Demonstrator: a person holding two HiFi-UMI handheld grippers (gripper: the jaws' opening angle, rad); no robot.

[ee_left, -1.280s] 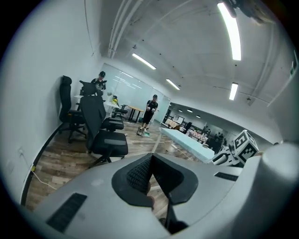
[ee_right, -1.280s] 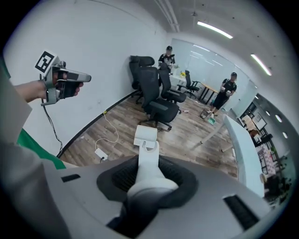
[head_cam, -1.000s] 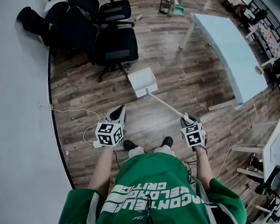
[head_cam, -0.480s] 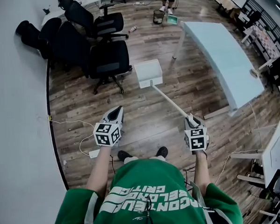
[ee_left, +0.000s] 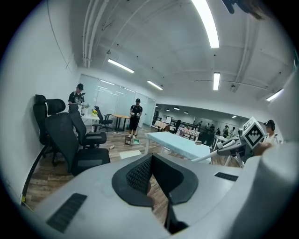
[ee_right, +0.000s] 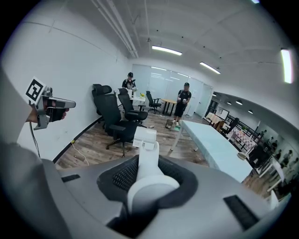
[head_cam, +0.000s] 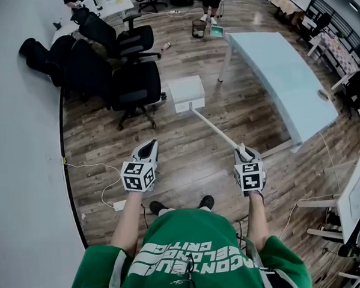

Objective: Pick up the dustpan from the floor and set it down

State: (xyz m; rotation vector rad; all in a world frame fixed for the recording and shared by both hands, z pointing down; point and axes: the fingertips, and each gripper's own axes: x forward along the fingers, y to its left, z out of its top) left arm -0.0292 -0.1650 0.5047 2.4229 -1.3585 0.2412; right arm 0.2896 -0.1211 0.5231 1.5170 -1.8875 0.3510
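Observation:
The dustpan is white, with a long thin handle (head_cam: 215, 127) and a boxy pan (head_cam: 186, 93). My right gripper (head_cam: 243, 149) is shut on the near end of that handle, and the handle's rounded end (ee_right: 148, 179) fills the space between its jaws. The pan (ee_right: 145, 136) hangs out in front of it, near the black chairs. Whether the pan touches the floor I cannot tell. My left gripper (head_cam: 148, 145) is held at the same height, off to the left, apart from the dustpan. Its jaws are drawn together with nothing in them (ee_left: 152, 186).
Several black office chairs (head_cam: 134, 82) stand ahead on the left by the white wall. A long pale blue table (head_cam: 279, 75) runs along the right. A white cable (head_cam: 104, 186) lies on the wood floor at the left. People stand at the far end of the room (ee_left: 135, 116).
Both grippers have moved forward across the floor and a little up. The pan end has swung further ahead, from open floor to beside the nearest chair. The grip on the handle is unchanged.

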